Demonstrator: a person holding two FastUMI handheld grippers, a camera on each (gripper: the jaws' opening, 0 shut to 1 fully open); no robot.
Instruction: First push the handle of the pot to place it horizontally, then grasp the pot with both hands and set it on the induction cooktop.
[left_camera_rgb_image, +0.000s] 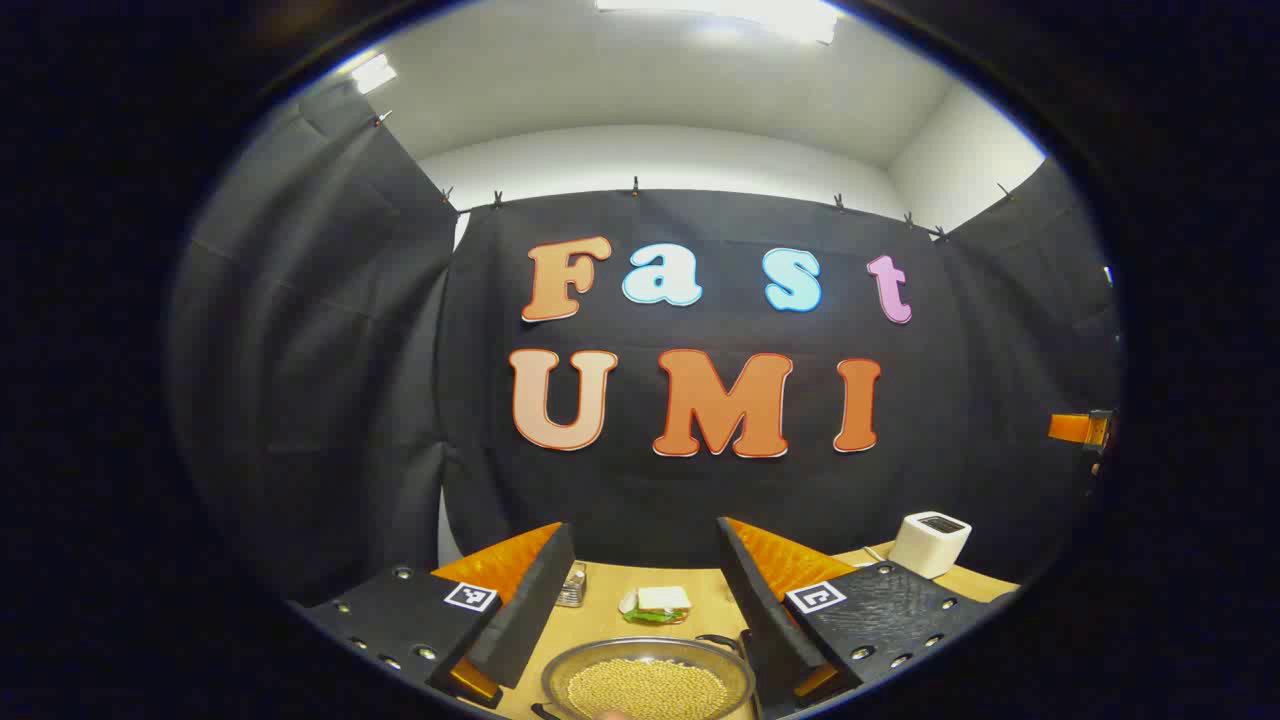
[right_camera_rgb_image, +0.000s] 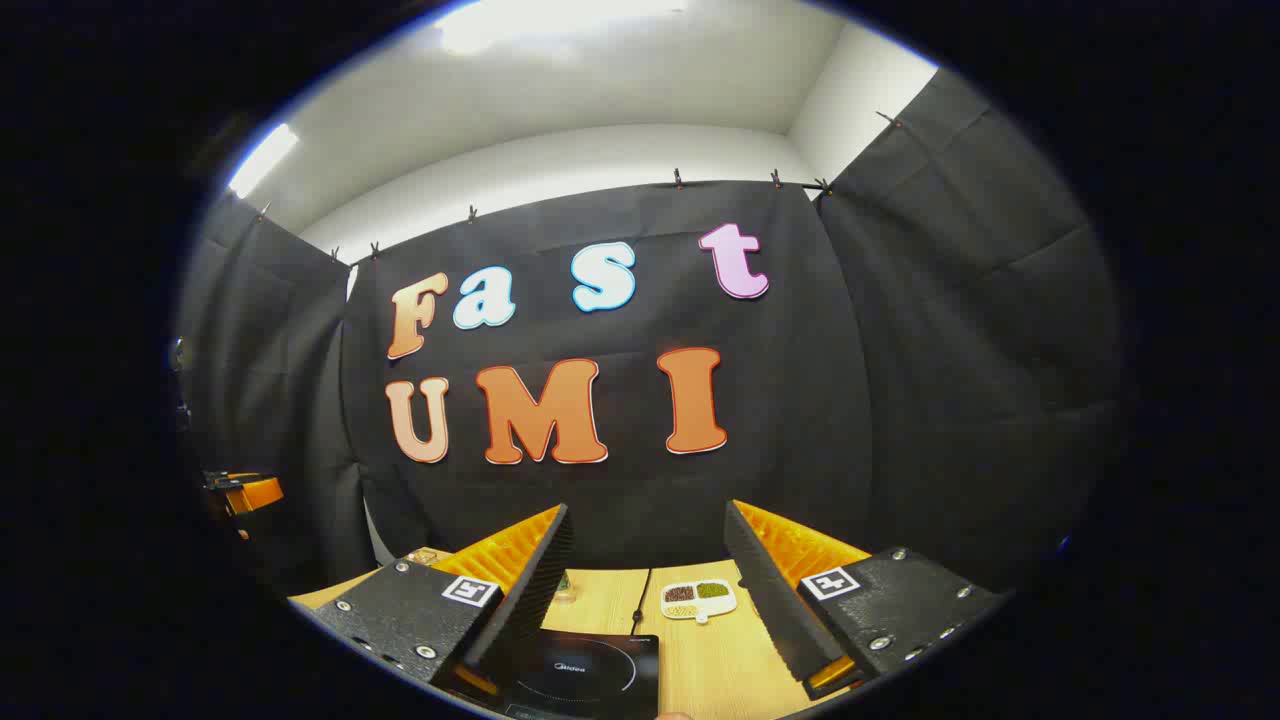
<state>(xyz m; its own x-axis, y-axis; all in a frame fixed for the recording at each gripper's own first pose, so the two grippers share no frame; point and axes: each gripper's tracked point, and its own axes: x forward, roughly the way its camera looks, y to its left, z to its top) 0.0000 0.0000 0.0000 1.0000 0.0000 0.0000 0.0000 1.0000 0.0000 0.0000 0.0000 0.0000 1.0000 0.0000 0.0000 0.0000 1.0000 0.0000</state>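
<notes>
Pot (left_camera_rgb_image: 648, 680), full of pale grains, sits on the table (left_camera_rgb_image: 700, 605) below the wide, empty left tongs (left_camera_rgb_image: 640, 610); right tongs (right_camera_rgb_image: 645, 600), also wide, hang over the induction cooktop (right_camera_rgb_image: 590, 672). A hard shove at its handle (left_camera_rgb_image: 722, 640) could spill grains.

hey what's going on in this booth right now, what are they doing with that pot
Nothing is gripped yet. A person holds a tool in each hand above a wooden table. The left tool is open, with the pot of small yellowish beans just below it. The right tool is open too, over the black induction cooktop. The pot is not on the cooktop yet. A sandwich, a white toaster and a small divided dish sit farther back.
</notes>
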